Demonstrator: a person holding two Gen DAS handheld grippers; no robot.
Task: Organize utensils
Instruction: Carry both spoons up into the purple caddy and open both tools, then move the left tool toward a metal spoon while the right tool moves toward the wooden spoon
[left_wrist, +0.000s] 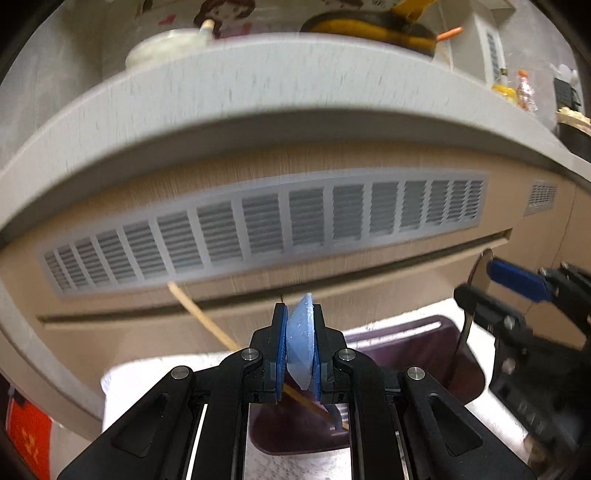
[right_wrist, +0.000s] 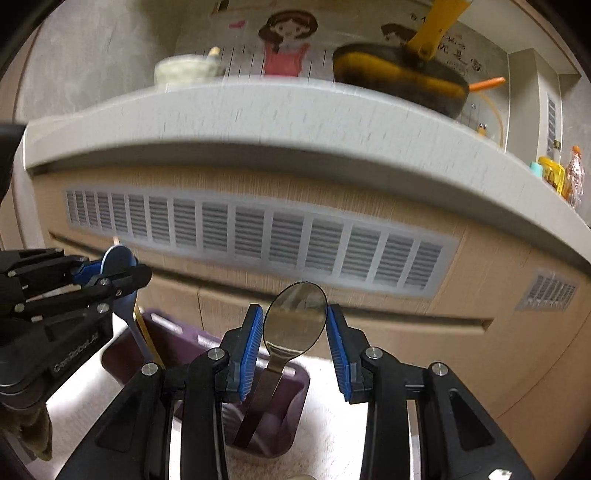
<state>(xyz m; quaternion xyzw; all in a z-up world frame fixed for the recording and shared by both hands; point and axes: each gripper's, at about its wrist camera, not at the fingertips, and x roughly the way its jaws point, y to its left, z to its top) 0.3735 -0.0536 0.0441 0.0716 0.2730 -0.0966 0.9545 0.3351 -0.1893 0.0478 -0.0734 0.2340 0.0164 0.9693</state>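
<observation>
My left gripper (left_wrist: 300, 325) is shut on the bowl of a light blue plastic spoon (left_wrist: 301, 339), its handle down in a dark purple utensil holder (left_wrist: 424, 350). A wooden chopstick (left_wrist: 207, 317) leans out of the holder beside it. My right gripper (right_wrist: 295, 332) is open around a metal spoon (right_wrist: 295, 317) that stands handle-down in the purple holder (right_wrist: 291, 398); the pads do not touch the bowl. The left gripper (right_wrist: 122, 273) with the blue spoon (right_wrist: 118, 258) shows at the left of the right wrist view. The right gripper (left_wrist: 480, 280) and metal spoon (left_wrist: 480, 269) show at the right of the left wrist view.
The holder stands on a white surface (left_wrist: 147, 373) in front of a wooden cabinet with a grey vent grille (left_wrist: 258, 229). Above runs a grey countertop edge (left_wrist: 258, 81) carrying a white bowl (right_wrist: 184, 70), a dark pan (right_wrist: 399, 77) and bottles (right_wrist: 554, 173).
</observation>
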